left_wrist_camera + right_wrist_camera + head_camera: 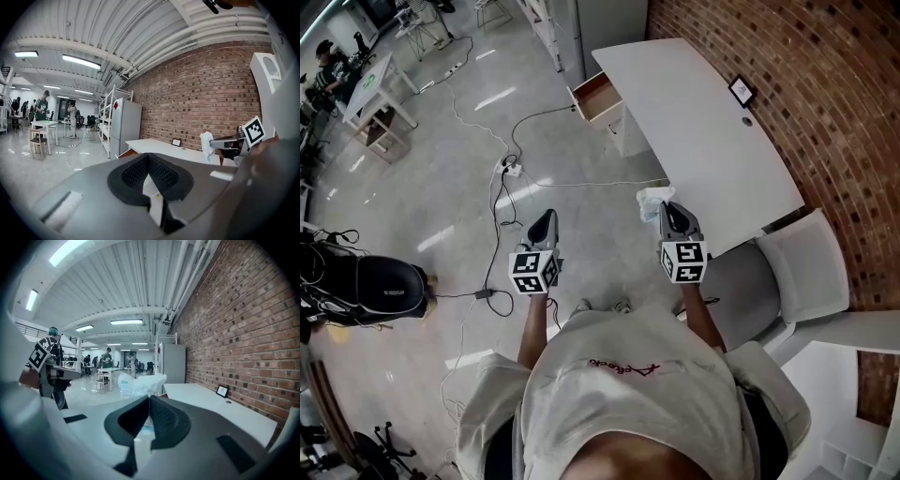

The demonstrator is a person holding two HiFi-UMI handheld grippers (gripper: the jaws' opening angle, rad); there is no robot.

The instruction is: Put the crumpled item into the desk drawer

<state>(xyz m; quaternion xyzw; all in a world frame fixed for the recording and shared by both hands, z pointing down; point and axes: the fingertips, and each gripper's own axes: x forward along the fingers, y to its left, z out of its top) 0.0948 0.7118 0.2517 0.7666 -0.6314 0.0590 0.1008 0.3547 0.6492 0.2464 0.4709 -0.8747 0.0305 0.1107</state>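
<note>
The crumpled item [653, 199] is a white wad sticking out past the tip of my right gripper [667, 210], which is shut on it, just off the near edge of the white desk [703, 131]. In the right gripper view the wad [140, 382] rises above the closed jaws of the right gripper [149, 397]. The desk drawer [595, 97] stands pulled open at the desk's far left end, its inside hidden from here. My left gripper [544, 217] hangs over the floor to the left, shut with nothing in it. From the left gripper view [148, 157] the wad [206, 144] shows at right.
A small picture frame [742, 90] stands on the desk by the brick wall. A white-and-grey chair [773, 277] sits close at my right. Cables and a power strip [512, 170] trail across the floor, and a black bag [380, 286] lies at the left.
</note>
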